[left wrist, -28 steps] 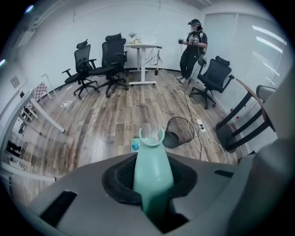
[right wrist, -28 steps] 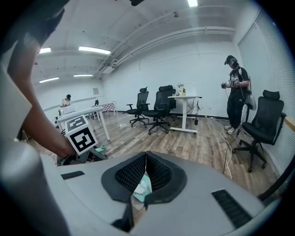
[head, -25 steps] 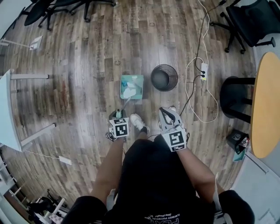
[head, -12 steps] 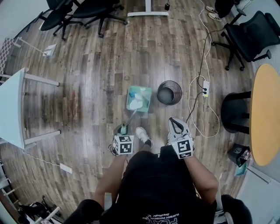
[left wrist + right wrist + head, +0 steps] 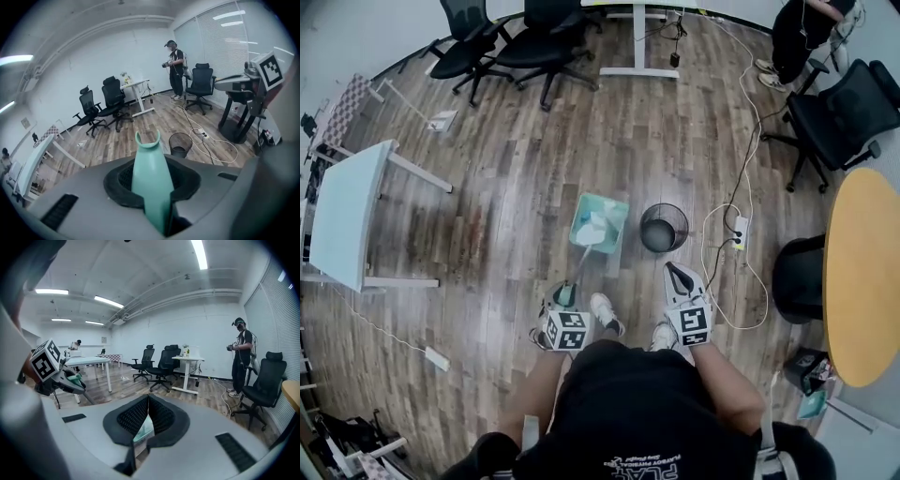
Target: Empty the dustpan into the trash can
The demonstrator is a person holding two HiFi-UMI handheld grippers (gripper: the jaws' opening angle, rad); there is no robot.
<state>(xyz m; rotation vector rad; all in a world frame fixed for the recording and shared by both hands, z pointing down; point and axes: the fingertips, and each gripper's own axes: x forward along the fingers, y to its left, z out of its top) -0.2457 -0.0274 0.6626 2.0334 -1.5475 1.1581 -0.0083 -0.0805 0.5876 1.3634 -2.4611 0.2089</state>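
A teal dustpan (image 5: pixel 598 225) with white paper scraps in it hangs low over the wood floor, just left of a black mesh trash can (image 5: pixel 664 227). Its long handle (image 5: pixel 577 264) runs back to my left gripper (image 5: pixel 565 293), which is shut on the teal handle (image 5: pixel 149 173) near its forked end. In the left gripper view the trash can (image 5: pixel 180 143) sits beyond the handle tip. My right gripper (image 5: pixel 677 272) hovers right of the can's near side, jaws shut and empty (image 5: pixel 148 401). The left gripper (image 5: pixel 51 376) shows in the right gripper view at far left.
A white cable and power strip (image 5: pixel 736 230) lie right of the can. An orange round table (image 5: pixel 862 272) and black chairs (image 5: pixel 834 122) stand at the right, a white table (image 5: pixel 347 220) at the left, more chairs (image 5: pixel 516 47) farther off. A person (image 5: pixel 176 70) stands by the window.
Both grippers have risen, the left one still holding the handle. The head view has pulled back and takes in more of the room; the dustpan stays beside the can.
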